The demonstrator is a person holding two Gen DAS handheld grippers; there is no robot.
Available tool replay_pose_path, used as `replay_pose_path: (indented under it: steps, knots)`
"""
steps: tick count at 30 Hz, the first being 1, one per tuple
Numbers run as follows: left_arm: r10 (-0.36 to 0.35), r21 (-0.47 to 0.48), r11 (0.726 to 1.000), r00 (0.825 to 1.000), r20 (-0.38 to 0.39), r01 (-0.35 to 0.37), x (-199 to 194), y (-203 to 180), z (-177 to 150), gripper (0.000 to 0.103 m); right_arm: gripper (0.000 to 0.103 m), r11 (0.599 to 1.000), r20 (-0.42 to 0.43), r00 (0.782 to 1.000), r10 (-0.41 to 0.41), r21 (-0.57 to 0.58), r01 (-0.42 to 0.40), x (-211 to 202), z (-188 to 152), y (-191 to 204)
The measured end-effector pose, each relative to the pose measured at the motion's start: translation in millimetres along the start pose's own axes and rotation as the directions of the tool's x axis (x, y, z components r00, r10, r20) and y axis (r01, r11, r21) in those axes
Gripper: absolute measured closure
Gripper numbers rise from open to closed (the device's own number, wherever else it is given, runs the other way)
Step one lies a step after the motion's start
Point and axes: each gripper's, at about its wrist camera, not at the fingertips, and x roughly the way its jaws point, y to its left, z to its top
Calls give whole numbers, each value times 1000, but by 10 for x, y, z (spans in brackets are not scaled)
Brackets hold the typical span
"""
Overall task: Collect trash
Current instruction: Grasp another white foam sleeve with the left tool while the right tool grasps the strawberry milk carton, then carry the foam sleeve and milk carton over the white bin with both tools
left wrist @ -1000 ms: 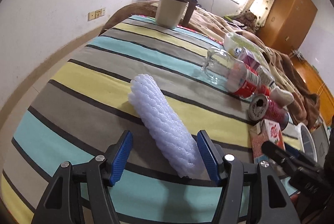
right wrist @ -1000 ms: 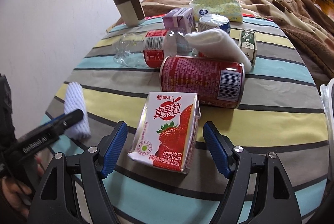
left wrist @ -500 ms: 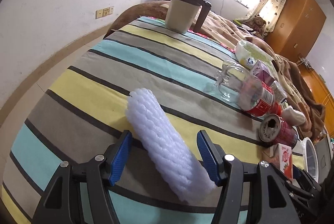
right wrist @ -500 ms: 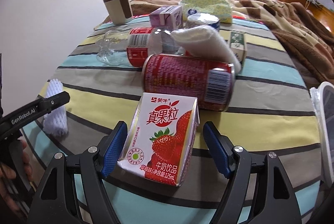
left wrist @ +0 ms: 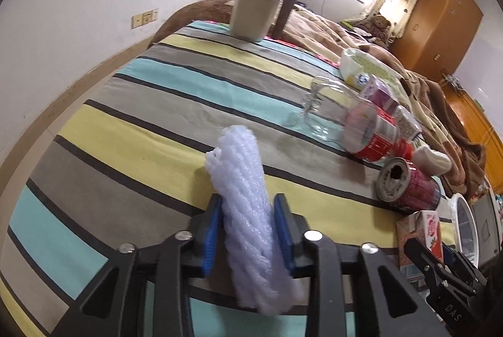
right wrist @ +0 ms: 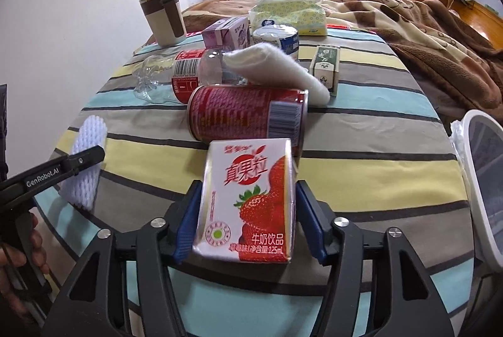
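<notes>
Left hand-held gripper: blue pads pressed against both sides of the white foam-mesh fruit sleeve, clamped on it. The sleeve runs forward from between the fingers, its far end tilted up above the striped cloth of the desk. In the right wrist view the same sleeve shows far to the left of the right hand-held gripper, behind the black arm of the left tool.

Right hand-held gripper: blue pads tight on both side faces of the white-and-red strawberry milk carton, clamped on it. The carton stands with its printed face toward the camera.

Directly ahead of the right hand-held gripper, just behind the carton, lies the red drink can on its side. Whether can and carton touch cannot be told. Farther ahead: a clear plastic bottle with a red label on its side and a white folded cloth wad resting over the can's far edge. Ahead and right, a small green-and-white box stands upright. At the far end sit a purple carton, a tissue pack with a yellow-green pattern and a beige-and-brown lidded mug.

To the right of the right hand-held gripper, beyond the desk edge, is the white rim of a bin.
</notes>
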Motion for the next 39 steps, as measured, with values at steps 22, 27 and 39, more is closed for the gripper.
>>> replay_pose_path:
  steps: [22, 27, 39]
  knots:
    - [-113, 128, 986, 993, 19, 109, -297, -694, -251, 75, 46, 997, 77, 996, 44, 53, -48, -286, -42, -290]
    - [-138, 163, 978, 990, 39, 130, -428, -886, -273, 75, 46, 997, 107, 994, 40, 69, -47, -415, -46, -399]
    - [-237, 259, 941, 970, 52, 217, -597, -1513, -361, 75, 46, 992, 170, 985, -10, 123, -11, -734, -50, -804]
